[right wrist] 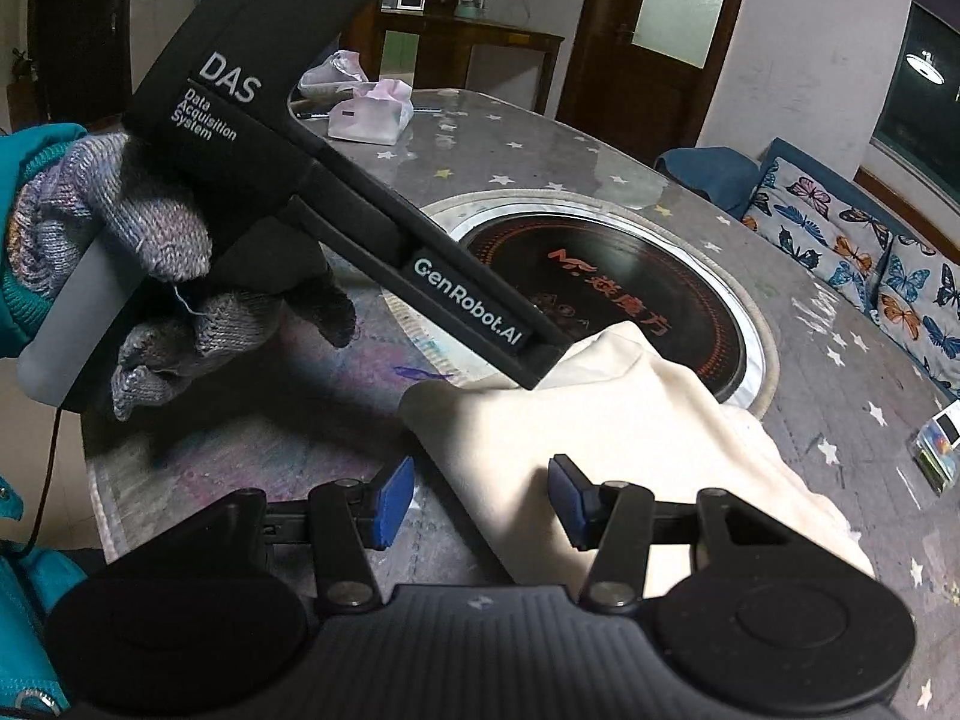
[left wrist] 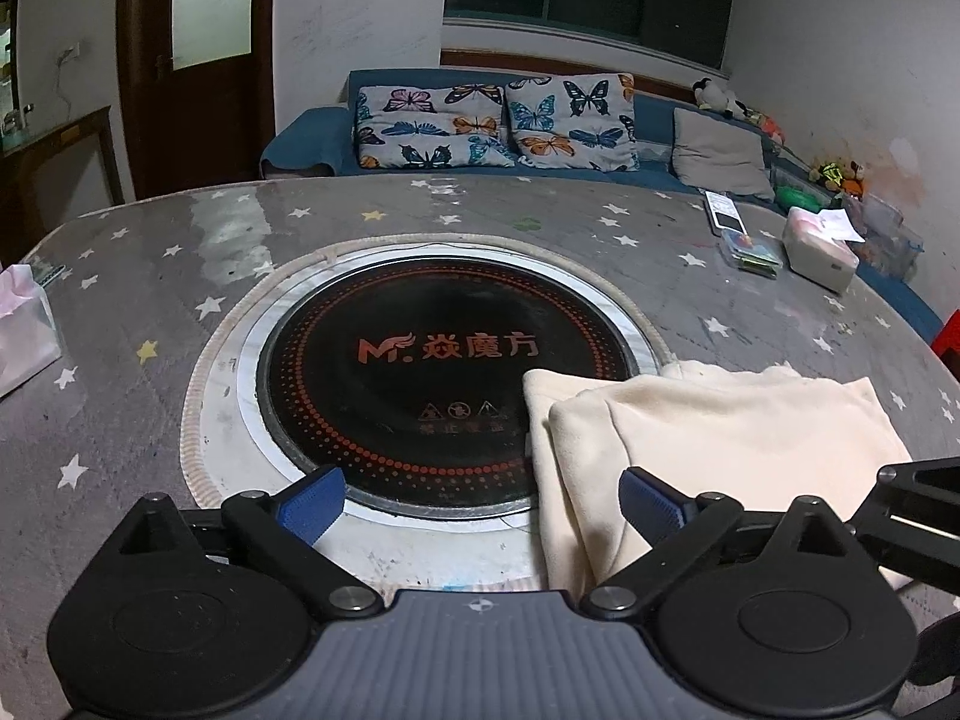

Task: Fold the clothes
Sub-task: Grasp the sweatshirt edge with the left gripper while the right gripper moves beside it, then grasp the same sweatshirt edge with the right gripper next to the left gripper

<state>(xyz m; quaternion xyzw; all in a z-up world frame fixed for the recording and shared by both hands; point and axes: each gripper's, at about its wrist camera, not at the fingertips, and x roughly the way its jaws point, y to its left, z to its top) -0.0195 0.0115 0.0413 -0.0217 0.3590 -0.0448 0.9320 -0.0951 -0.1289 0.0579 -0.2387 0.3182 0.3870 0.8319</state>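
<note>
A cream garment (left wrist: 720, 420) lies folded into a compact stack on the grey star-print table, its left edge over the black round cooktop (left wrist: 420, 360). My left gripper (left wrist: 480, 504) is open and empty above the garment's near left corner. My right gripper (right wrist: 480, 498) is open and empty, jaws spread just over the garment's (right wrist: 600, 420) near edge. In the right wrist view the left gripper's black body (right wrist: 300, 138), held by a gloved hand (right wrist: 138, 240), reaches down with its tip at the cloth's far corner.
A pink tissue pack (left wrist: 24, 324) sits at the table's left edge. A white box (left wrist: 819, 246), a small clear case (left wrist: 750, 246) and a remote (left wrist: 723, 210) lie at the far right. A blue sofa with butterfly cushions (left wrist: 498, 120) stands behind the table.
</note>
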